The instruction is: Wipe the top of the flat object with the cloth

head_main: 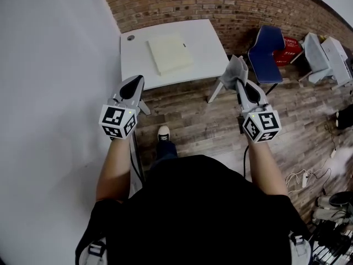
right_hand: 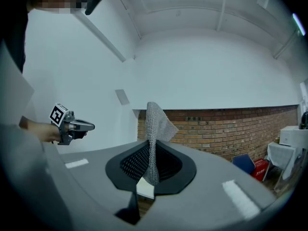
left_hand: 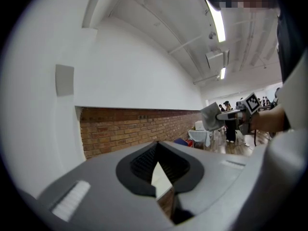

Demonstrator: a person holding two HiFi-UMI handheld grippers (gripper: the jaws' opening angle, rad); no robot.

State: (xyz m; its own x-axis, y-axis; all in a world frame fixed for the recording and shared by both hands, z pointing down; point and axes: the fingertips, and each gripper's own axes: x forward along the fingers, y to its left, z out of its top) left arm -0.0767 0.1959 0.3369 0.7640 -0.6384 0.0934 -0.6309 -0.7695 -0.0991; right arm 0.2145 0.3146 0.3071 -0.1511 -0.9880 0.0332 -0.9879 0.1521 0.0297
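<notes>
A cream flat object (head_main: 169,53) lies on the white table (head_main: 204,43) ahead of me. My right gripper (head_main: 238,83) hangs off the table's right front corner, over the floor, shut on a grey mesh cloth (head_main: 234,72). In the right gripper view the cloth (right_hand: 155,124) stands up from between the shut jaws of that gripper (right_hand: 151,150). My left gripper (head_main: 133,87) is held near the table's left front edge. Its jaws (left_hand: 156,146) are shut with nothing in them. From the left gripper view, the cloth (left_hand: 210,116) shows to the right.
A blue chair (head_main: 266,51) and a red basket (head_main: 287,47) stand right of the table by the brick wall (head_main: 237,4). White furniture (head_main: 325,59) and cables (head_main: 309,175) are at the right. A white wall (head_main: 49,93) runs along the left.
</notes>
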